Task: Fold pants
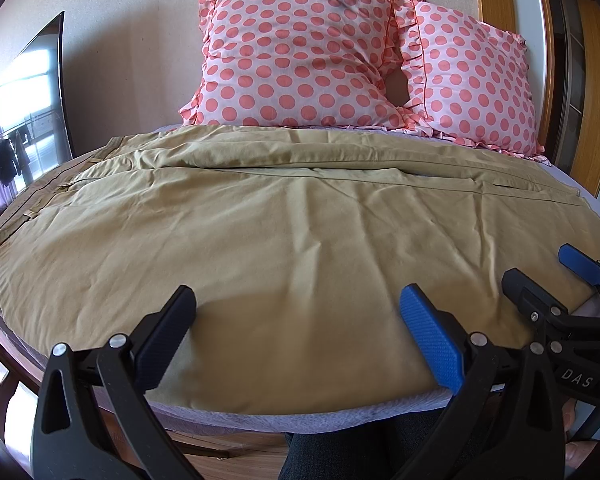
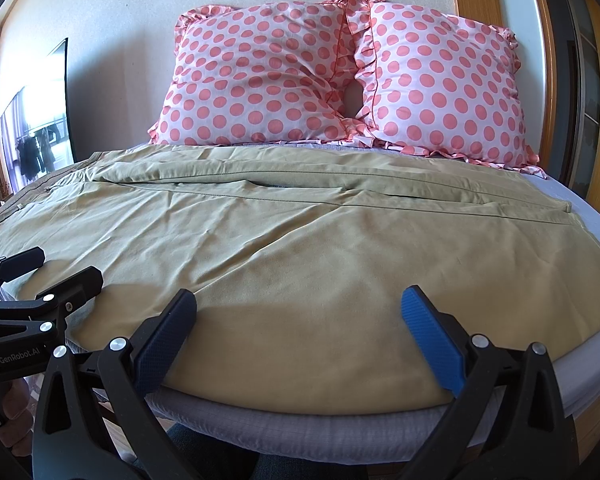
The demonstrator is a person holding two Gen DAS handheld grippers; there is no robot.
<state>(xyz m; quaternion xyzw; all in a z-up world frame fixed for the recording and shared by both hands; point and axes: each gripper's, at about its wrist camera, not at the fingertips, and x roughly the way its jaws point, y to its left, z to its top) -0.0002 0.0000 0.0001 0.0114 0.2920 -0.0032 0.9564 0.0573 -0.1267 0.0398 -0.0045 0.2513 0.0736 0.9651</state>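
Khaki pants [image 1: 284, 220] lie spread flat across the bed, waistband at the left, leg hems at the right; they also show in the right wrist view [image 2: 300, 240]. My left gripper [image 1: 296, 308] is open and empty, hovering over the pants' near edge. My right gripper [image 2: 298, 308] is open and empty over the near edge further right. The right gripper shows at the right of the left wrist view [image 1: 540, 268], and the left gripper at the left of the right wrist view [image 2: 66, 266], both open.
Two pink polka-dot pillows [image 1: 300, 56] [image 2: 440, 80] lean on the wall at the head of the bed. A grey mattress edge [image 2: 300, 428] runs below the pants. A dark screen [image 1: 28, 120] stands left. A wooden door frame [image 2: 560, 80] is at the right.
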